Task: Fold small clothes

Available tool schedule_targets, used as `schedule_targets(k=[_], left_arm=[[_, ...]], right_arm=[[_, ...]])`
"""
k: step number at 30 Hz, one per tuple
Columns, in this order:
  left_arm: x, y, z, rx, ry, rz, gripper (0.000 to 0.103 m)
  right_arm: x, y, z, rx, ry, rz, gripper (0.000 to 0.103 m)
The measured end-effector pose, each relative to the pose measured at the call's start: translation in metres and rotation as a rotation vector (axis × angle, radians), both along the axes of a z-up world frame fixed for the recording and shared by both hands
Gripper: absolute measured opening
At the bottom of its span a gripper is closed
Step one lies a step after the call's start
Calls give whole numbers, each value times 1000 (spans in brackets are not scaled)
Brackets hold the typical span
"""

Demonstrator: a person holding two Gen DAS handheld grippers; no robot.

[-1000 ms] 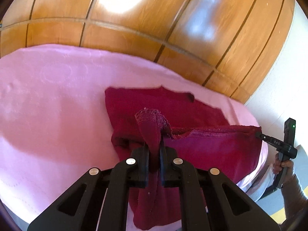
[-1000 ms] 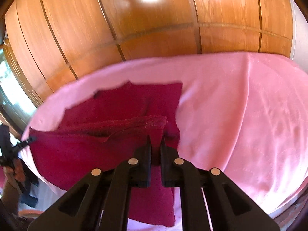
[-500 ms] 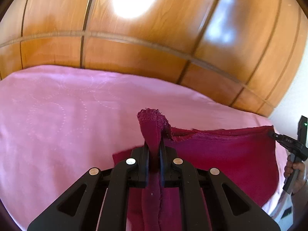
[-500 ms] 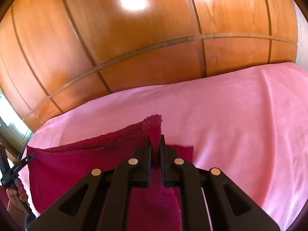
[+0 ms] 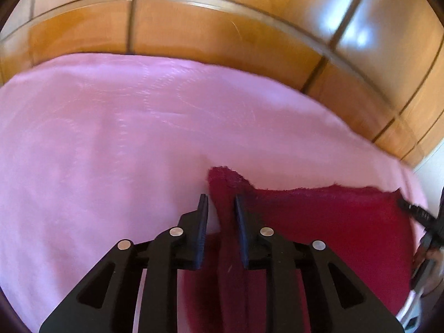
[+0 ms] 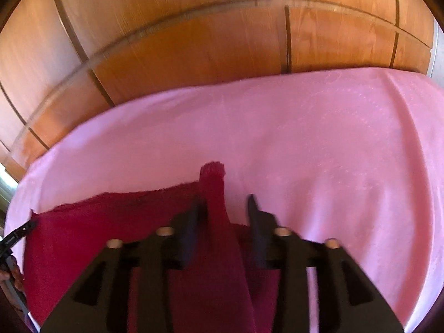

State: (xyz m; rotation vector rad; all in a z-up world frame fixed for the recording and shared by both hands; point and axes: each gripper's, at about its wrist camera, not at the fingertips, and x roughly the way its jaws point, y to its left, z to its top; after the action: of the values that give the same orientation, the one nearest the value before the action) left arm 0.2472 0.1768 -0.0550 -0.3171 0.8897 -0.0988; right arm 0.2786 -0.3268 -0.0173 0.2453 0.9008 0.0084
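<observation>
Both grippers [image 5: 219,208] [image 6: 223,208] newly parted around cloth [image 5: 319,222]

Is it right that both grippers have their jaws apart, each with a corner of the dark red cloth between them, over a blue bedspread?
Not quite: the bedspread is pink, not blue, as both wrist views show. The rest holds: the left gripper and right gripper have just been opening, jaws apart, each with a corner of the dark red cloth between them.

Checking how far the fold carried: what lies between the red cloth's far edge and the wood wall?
Only bare pink cover, from the cloth edge to the wood wall; both wrist views show it.
</observation>
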Motion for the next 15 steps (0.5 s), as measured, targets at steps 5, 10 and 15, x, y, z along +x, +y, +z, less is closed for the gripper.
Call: schedule_targets(k=[5, 10, 15], left_arm=[[-68, 26, 15, -87, -37, -63, 18], [-158, 29, 10, -148, -37, -191, 19], [-211, 4, -9, -184, -29, -259, 51]], right_arm=[[-67, -10, 25, 76, -59, 70, 67], [-138, -17, 17, 127, -26, 114, 68], [-186, -20, -4, 170, 23, 97, 68]])
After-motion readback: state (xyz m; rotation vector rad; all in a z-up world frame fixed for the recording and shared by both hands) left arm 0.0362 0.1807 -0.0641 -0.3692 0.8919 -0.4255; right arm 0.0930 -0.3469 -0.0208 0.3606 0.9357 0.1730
